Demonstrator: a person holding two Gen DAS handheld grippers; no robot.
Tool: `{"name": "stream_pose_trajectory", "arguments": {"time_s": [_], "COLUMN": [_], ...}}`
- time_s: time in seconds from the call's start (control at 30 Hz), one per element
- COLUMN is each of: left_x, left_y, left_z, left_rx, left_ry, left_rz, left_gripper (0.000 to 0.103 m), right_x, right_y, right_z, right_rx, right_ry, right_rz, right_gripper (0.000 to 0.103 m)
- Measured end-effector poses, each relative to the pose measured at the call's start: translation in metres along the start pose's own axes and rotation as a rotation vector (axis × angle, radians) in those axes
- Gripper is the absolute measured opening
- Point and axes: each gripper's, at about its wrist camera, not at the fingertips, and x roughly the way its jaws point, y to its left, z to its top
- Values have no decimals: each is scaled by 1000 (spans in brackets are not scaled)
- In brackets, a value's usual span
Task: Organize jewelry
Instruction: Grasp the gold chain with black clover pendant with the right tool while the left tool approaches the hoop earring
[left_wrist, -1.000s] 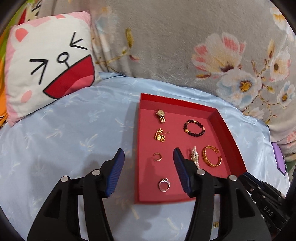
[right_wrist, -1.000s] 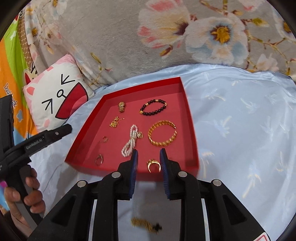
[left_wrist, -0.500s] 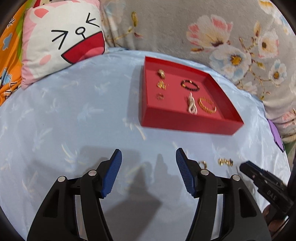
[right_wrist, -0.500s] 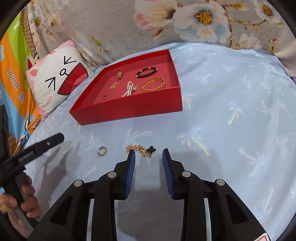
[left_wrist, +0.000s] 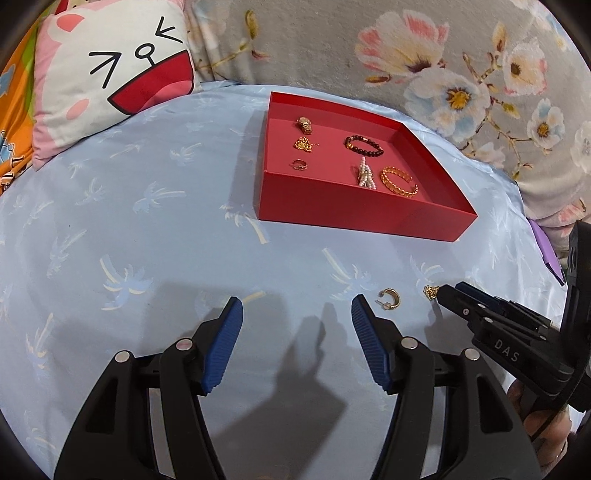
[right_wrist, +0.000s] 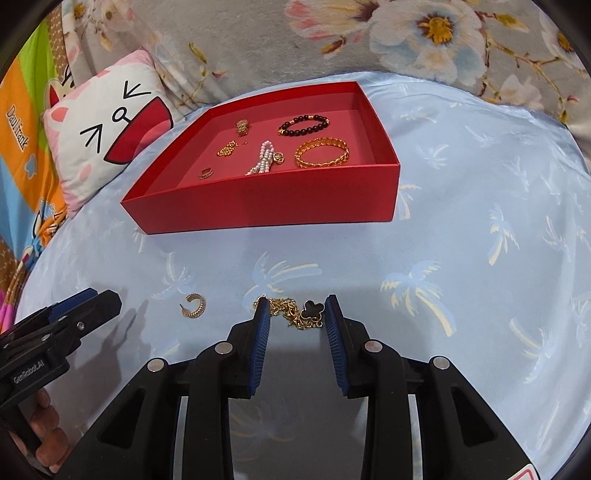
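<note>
A red tray (left_wrist: 354, 214) (right_wrist: 266, 206) on the blue sheet holds several jewelry pieces, among them a gold bangle (right_wrist: 321, 152), a black bead bracelet (right_wrist: 303, 123) and a pearl strand (right_wrist: 263, 159). A gold chain with a black clover charm (right_wrist: 295, 312) lies on the sheet between the tips of my open right gripper (right_wrist: 294, 314). A gold hoop earring (right_wrist: 194, 305) (left_wrist: 389, 297) lies left of it. My left gripper (left_wrist: 297, 314) is open and empty, just left of the earring.
A cat-face pillow (left_wrist: 110, 74) (right_wrist: 103, 136) lies at the back left. A floral grey blanket (left_wrist: 406, 55) runs behind the tray. A purple object (left_wrist: 550, 254) sits at the right edge of the sheet.
Both grippers pulled back from the tray toward the near sheet. My right gripper has lowered so that its fingers straddle the clover chain. The left one now sits beside the hoop earring.
</note>
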Motion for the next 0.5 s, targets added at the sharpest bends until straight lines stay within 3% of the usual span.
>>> {"name": "stream_pose_trajectory", "arguments": {"time_s": [0.1,0.33,0.43,0.5], "left_x": [2,2,3,6], "left_y": [-3,-11,-18,-25], "left_z": [-1,0,1,1], "left_rx": [8,30,50,69], "left_ry": [5,6,9,17], "left_rz": [-3,-15,-26,-39], "left_gripper": [59,59,59,59], "right_x": [1,-3,-8,-7], "right_y": [1,-6,-10,-15], "right_z": [1,-1,-2,-3], "right_rx": [-6,24,39,51], "right_ry": [2,-7,-22,-8], "right_rz": [-23,-13,-3,1], "right_gripper": [20,15,0,0]}}
